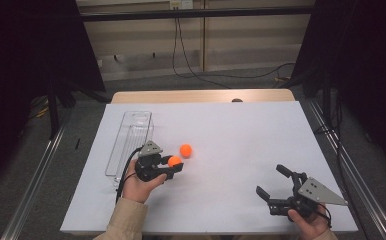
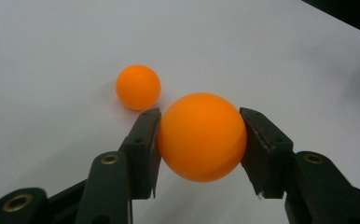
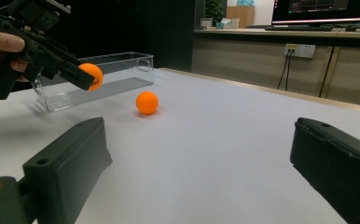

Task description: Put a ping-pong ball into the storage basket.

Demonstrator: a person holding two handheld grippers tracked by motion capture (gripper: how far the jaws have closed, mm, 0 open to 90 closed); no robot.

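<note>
Toward the left part of the tabletop (image 1: 241, 130), closer to the near edge than the far one, the left gripper (image 1: 173, 168) grips an orange ball (image 1: 174, 161) between its jaws. Its own view shows both black pads pressed against the sides of that held ball (image 2: 201, 136), which hangs clear of the white surface, as the right gripper view confirms where the ball (image 3: 92, 76) sits at the jaw tips above the sheet. A second orange ball (image 1: 186, 150) rests on the tabletop just beyond the held one, toward the far edge, close to it but not touching; it appears again past the jaws in the left gripper view (image 2: 138, 87). A clear plastic tray (image 1: 131, 131) lies lengthwise along the left edge, its near end just beside the left hand (image 1: 138, 187). Near the right corner at the near edge, the right gripper (image 1: 273, 181) hovers with its jaws spread wide apart and nothing between them, held by the right hand (image 1: 311, 225).
</note>
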